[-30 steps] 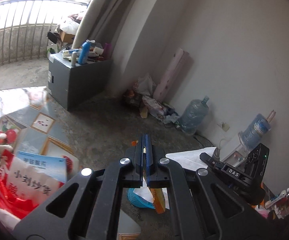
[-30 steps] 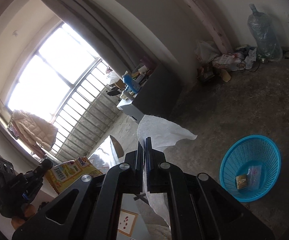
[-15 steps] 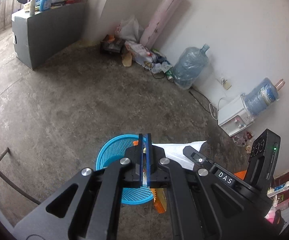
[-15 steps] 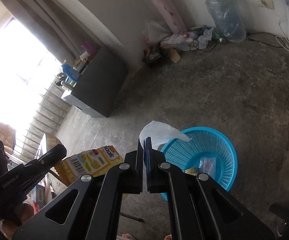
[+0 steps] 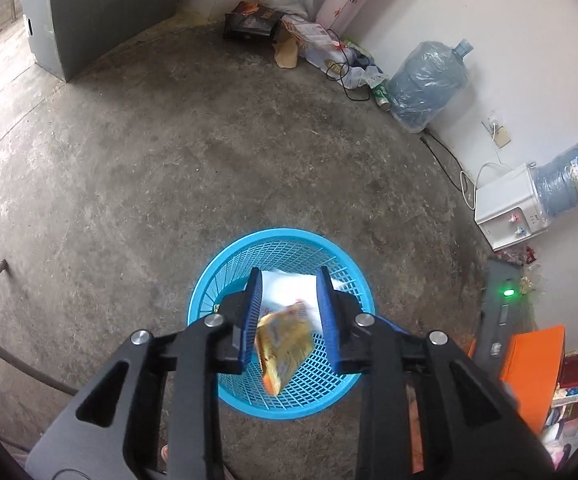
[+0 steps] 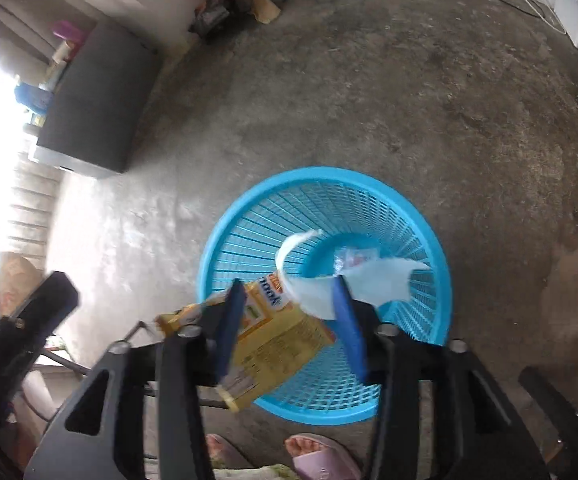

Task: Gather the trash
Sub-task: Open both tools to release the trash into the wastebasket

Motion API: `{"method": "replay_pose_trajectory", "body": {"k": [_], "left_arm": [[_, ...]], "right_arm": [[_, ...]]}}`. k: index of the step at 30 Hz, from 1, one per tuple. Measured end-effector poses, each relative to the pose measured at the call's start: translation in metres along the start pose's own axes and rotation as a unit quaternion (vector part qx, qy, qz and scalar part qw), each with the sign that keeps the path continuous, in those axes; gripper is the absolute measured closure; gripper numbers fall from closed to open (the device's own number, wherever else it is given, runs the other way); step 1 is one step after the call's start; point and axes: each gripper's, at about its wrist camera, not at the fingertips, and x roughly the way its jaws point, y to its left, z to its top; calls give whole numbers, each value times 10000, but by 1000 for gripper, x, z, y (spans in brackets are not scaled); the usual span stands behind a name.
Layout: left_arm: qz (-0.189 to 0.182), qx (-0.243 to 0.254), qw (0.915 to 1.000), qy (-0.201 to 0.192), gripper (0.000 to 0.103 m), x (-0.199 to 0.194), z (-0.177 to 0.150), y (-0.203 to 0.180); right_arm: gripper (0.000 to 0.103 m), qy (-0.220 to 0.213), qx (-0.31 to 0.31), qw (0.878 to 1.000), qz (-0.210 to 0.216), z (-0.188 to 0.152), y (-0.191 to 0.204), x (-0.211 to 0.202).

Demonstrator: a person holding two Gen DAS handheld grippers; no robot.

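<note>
A blue mesh basket (image 5: 277, 234) (image 6: 329, 172) stands on the concrete floor right under both grippers. My left gripper (image 5: 289, 272) points down into it and its jaws are opening. A yellow snack packet (image 5: 285, 340) (image 6: 277, 340) hangs loose and blurred between them, with neither pad pressing on it. The jaws of my right gripper (image 6: 287, 280) are opening too. A white tissue (image 6: 377, 280) (image 5: 289, 288) slips past its right fingertip over the basket. A clear wrapper (image 6: 355, 258) lies on the basket's bottom. The left gripper's black body (image 6: 29, 320) shows at the left of the right wrist view.
A grey cabinet (image 5: 101, 12) stands at the back left. Bags and litter (image 5: 289, 32) lie along the wall, with a water bottle (image 5: 429, 80) and a dispenser (image 5: 509, 212) to the right. An orange box (image 5: 533, 360) sits near right. A person's feet in pink slippers (image 6: 321, 456) stand close to the basket.
Both grippers have come down and tilted toward the basket. Their jaws were shut on the packet and the tissue; now both are apart and the two things are dropping.
</note>
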Motion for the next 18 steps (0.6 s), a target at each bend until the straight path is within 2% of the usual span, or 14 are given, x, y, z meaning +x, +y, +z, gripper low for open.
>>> {"method": "replay_pose_trajectory", "body": {"k": [3,6,12,18], "left_arm": [[-57,29,9999,-80,74,-9,0,-3],[-8,27,9998,-178,74,-23,1,-5],[182,-4,9987,-483,70,-71,-2,-10],[292,182,9944,-995,58,-148,-16,-21]], "right_arm": [[34,102,-258,9988,-395,-2,-1,6],[33,-20,-296,9985,-470,-4,-5,-4],[33,-615,-257,9975,-237,-18,-7,-54],[33,-1274,-503,9906,68,-57,14,-123]]}}
